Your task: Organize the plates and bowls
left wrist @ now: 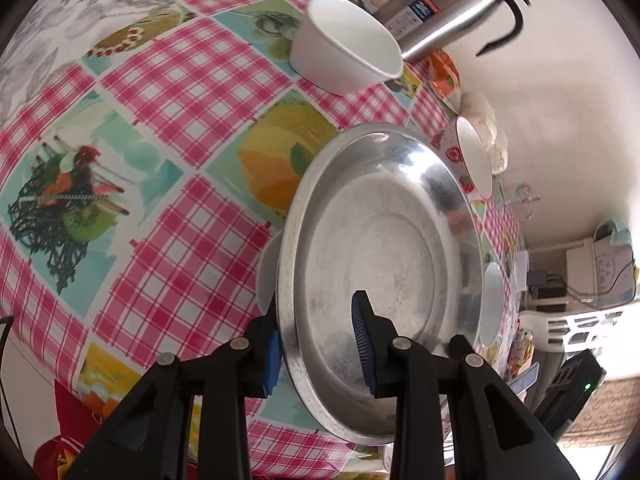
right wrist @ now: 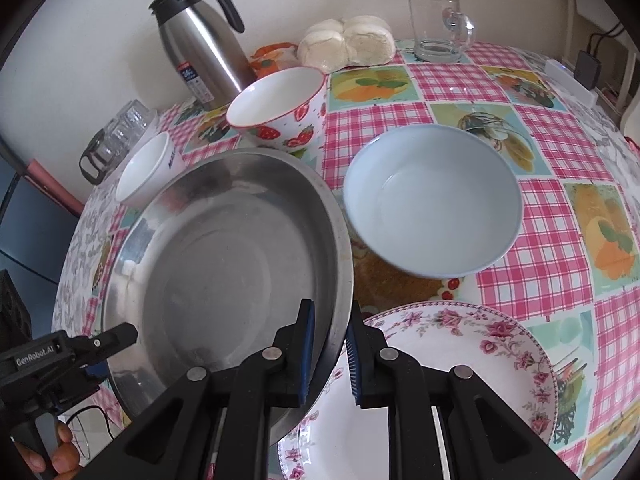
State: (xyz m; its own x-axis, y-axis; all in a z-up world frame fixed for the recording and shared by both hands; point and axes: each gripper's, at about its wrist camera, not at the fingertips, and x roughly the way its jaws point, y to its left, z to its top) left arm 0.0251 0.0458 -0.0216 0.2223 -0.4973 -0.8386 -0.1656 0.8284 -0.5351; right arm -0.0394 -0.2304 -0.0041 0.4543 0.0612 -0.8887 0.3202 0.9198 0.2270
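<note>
A large steel plate (left wrist: 384,248) (right wrist: 224,264) is held tilted above the table, over the edge of a floral plate (right wrist: 452,364). My left gripper (left wrist: 320,344) is shut on the steel plate's rim, one pad inside and one outside. My right gripper (right wrist: 330,356) is shut on the opposite rim. The left gripper also shows in the right wrist view (right wrist: 100,344). A pale blue bowl (right wrist: 434,200), a strawberry bowl (right wrist: 280,108) (left wrist: 472,156) and a small white bowl (left wrist: 348,44) (right wrist: 148,168) stand on the table.
A steel thermos jug (right wrist: 204,40) (left wrist: 452,8), a glass mug (right wrist: 440,28), bagged buns (right wrist: 348,44) and a glass jar (right wrist: 116,136) stand along the wall. The checked tablecloth (left wrist: 168,92) covers the table. A white chair (left wrist: 568,320) stands beyond the table.
</note>
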